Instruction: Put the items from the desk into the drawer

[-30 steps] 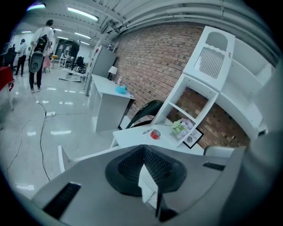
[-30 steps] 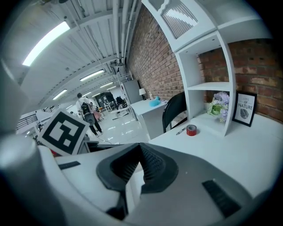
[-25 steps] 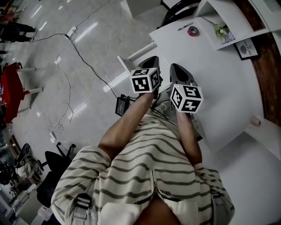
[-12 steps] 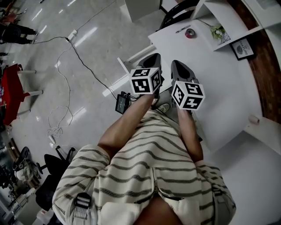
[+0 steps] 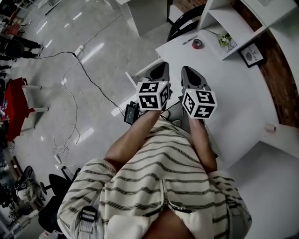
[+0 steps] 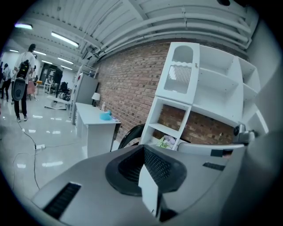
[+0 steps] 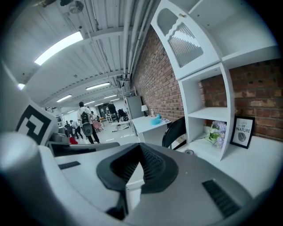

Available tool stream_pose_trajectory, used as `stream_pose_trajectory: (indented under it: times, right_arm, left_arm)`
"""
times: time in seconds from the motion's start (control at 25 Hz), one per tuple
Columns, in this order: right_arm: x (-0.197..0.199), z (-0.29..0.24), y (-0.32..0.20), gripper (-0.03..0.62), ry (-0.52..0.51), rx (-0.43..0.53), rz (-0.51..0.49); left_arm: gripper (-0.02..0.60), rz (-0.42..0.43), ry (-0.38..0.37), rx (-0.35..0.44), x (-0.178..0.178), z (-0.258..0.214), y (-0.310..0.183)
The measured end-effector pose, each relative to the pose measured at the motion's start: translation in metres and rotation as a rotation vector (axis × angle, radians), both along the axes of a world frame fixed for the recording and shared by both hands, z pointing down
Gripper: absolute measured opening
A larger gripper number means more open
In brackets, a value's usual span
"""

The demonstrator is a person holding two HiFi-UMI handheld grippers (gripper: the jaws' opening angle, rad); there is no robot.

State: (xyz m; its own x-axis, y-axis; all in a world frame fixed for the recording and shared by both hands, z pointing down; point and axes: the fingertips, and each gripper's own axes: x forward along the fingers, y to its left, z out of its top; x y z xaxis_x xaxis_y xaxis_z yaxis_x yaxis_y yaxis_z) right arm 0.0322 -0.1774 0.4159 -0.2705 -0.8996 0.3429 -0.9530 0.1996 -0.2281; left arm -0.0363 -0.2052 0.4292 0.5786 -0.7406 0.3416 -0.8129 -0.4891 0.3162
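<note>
On the white desk, far from me, lie a pen and a small red round item. Flowers and a framed print stand in the shelf unit behind them. A small pale cylinder sits at the desk's right edge. My left gripper and right gripper hang side by side over the desk's near-left corner, both shut with nothing between the jaws. The jaws also meet in the left gripper view and the right gripper view. No drawer shows in any view.
A black chair stands at the desk's far side, below a white shelf unit. Cables and a small black device lie on the shiny floor to the left. Another white desk and people are farther off.
Both grippers have risen a little and stay shut and side by side. The head view has shifted, so the pen, red item and shelf sit lower and more to the left.
</note>
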Motion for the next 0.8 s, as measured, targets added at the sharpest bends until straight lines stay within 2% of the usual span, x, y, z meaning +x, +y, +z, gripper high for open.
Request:
stream_pose_trajectory:
  times: [0.44,0.8]
  right_arm:
    - [-0.002,-0.018,0.0,0.011,0.012,0.057,-0.009]
    - [-0.012,-0.028,-0.004,0.011,0.02,0.086,-0.03]
  left_arm:
    - [0.005,0.038,-0.055,0.15,0.006,-0.037,0.013]
    - [0.005,0.037,-0.078,0.205,-0.001,-0.052,0.018]
